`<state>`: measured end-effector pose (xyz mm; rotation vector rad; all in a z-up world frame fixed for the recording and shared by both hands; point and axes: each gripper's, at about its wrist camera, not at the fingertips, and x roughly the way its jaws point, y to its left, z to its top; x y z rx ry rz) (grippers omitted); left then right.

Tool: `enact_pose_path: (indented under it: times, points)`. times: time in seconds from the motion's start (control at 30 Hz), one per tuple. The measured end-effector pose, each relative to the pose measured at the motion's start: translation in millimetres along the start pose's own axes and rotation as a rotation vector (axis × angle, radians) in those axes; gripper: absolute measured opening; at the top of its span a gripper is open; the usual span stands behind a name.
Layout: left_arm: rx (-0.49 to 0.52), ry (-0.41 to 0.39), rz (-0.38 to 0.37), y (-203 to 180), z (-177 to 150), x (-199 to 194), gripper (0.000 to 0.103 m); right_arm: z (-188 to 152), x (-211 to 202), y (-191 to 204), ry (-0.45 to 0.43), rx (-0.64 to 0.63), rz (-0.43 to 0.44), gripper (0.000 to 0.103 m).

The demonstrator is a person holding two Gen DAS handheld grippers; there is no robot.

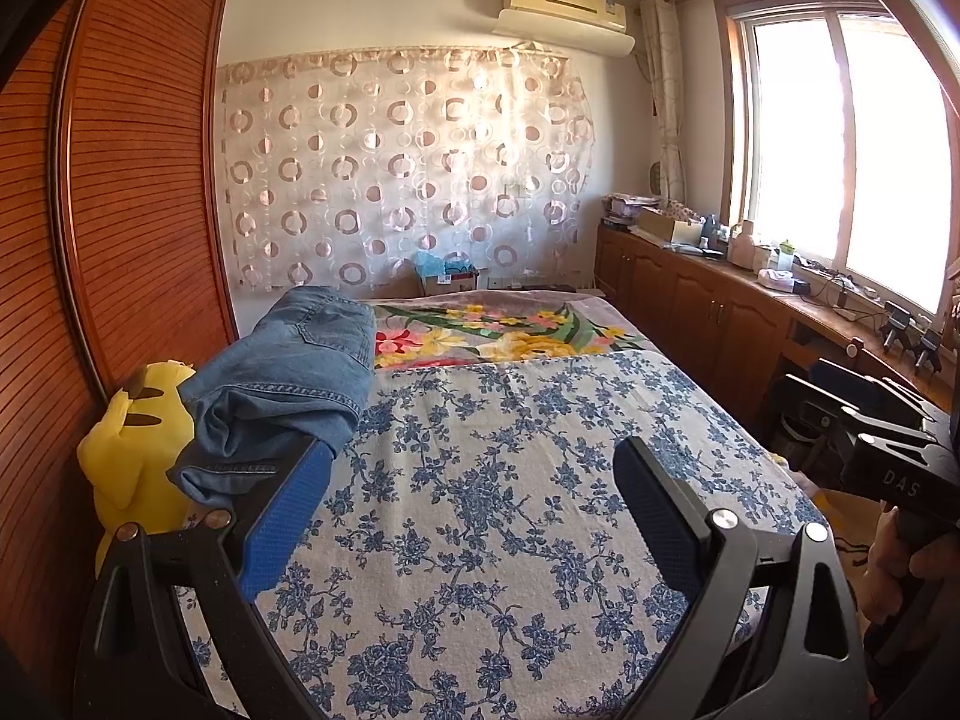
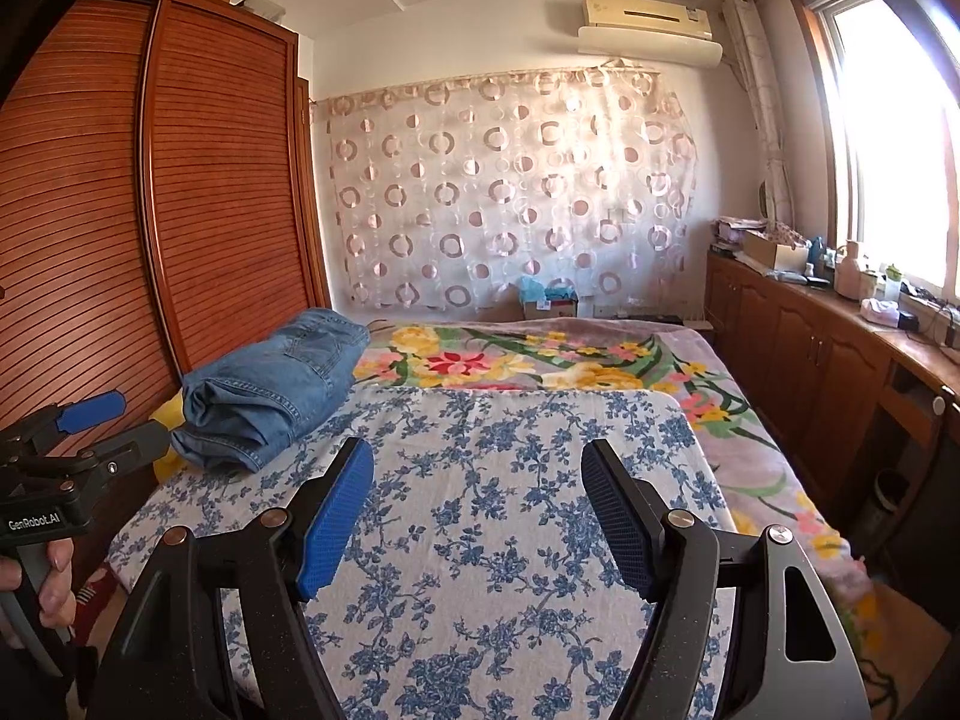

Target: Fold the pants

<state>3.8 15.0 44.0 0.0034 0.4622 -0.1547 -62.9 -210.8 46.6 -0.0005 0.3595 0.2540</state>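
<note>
- The jeans (image 2: 273, 387) are seen folded into a thick bundle at the left edge of the bed, resting partly on the blue-flowered sheet (image 2: 510, 480) and partly on the bright floral blanket (image 2: 540, 360) behind it.
- A yellow plush toy (image 1: 135, 444) is wedged just beside the bundle, between it and the slatted wooden wardrobe (image 1: 120, 180).
- The left gripper (image 1: 474, 498) is held with its fingers spread wide (nothing is pinched between the blue pads); in its own view the left finger overlaps the near edge of the denim, though contact cannot be told.
- The right gripper (image 2: 477, 510) is likewise held with fingers spread apart, above bare sheet and clear of the jeans.
- A patterned curtain (image 2: 510, 192) is hung on the far wall beneath an air conditioner (image 2: 648, 21).
- A cluttered wooden cabinet (image 2: 828, 348) is set along the window side.
</note>
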Motion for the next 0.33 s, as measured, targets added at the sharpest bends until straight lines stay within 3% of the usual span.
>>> enact_pose_path:
  times: [0.33]
  points:
    - [0.0,-0.001,-0.002,-0.7,0.0,-0.8,0.096,-0.4,-0.7,-0.3,-0.001,0.0,-0.001,0.074]
